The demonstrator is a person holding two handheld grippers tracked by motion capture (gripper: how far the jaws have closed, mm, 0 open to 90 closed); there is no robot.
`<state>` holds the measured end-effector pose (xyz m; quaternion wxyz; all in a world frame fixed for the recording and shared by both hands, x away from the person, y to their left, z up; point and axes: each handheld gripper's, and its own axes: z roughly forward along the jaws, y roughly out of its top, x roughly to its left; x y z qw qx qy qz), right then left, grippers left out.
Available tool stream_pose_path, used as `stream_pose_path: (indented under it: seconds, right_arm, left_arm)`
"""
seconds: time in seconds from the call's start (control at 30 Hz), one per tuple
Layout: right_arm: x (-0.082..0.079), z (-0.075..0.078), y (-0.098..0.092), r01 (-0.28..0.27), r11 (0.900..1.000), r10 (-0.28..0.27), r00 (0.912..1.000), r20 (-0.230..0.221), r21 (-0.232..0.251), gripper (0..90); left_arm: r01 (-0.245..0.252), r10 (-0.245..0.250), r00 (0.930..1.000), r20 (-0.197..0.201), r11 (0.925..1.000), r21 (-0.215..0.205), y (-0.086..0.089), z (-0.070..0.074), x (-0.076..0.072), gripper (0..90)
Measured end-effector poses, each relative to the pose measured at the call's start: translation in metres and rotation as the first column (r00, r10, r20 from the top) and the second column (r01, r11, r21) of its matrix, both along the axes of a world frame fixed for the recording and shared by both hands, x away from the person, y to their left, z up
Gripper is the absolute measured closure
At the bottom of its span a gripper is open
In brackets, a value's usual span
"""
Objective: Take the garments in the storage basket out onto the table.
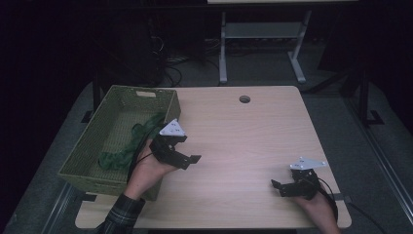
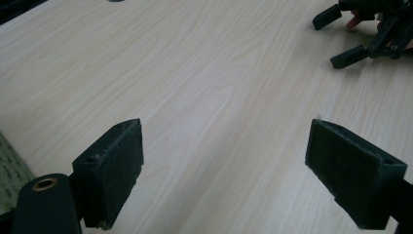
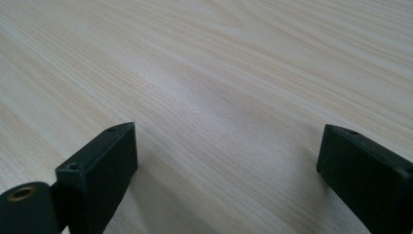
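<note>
An olive woven basket (image 1: 92, 146) stands on the left part of the light wooden table (image 1: 243, 141). A dark green crumpled cloth (image 1: 127, 147) lies inside it. My left gripper (image 1: 190, 150) hovers just right of the basket's near corner, held by a hand in a plaid sleeve. In the left gripper view its jaws (image 2: 224, 141) stand wide apart over bare wood, nothing between them. My right gripper (image 1: 278, 187) rests low near the table's front right; its jaws (image 3: 226, 146) are also wide open over bare wood.
A round cable hole (image 1: 244, 99) sits near the table's far edge. The other gripper (image 2: 363, 34) appears at the top right of the left gripper view. A metal desk frame (image 1: 263, 44) stands on the dark floor beyond the table.
</note>
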<state>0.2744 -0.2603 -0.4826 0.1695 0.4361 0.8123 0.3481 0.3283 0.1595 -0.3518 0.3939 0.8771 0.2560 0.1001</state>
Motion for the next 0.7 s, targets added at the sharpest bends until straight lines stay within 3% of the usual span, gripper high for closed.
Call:
stream_pose_path:
  seconds: [0.47, 0.7]
  right_arm:
    - [0.000, 0.000, 0.000, 0.000, 1.000, 0.000, 1.0000, 0.000, 0.000, 7.2]
    - [0.000, 0.000, 0.000, 0.000, 1.000, 0.000, 1.0000, 0.000, 0.000, 7.2]
  left_arm:
    - [-0.033, 0.033, 0.9994, 0.005, 0.9994, 0.013, 0.024, 0.012, 0.007, 13.7]
    - [-0.070, 0.070, 0.9974, 0.020, 0.9976, -0.004, 0.044, 0.016, 0.011, 14.0]
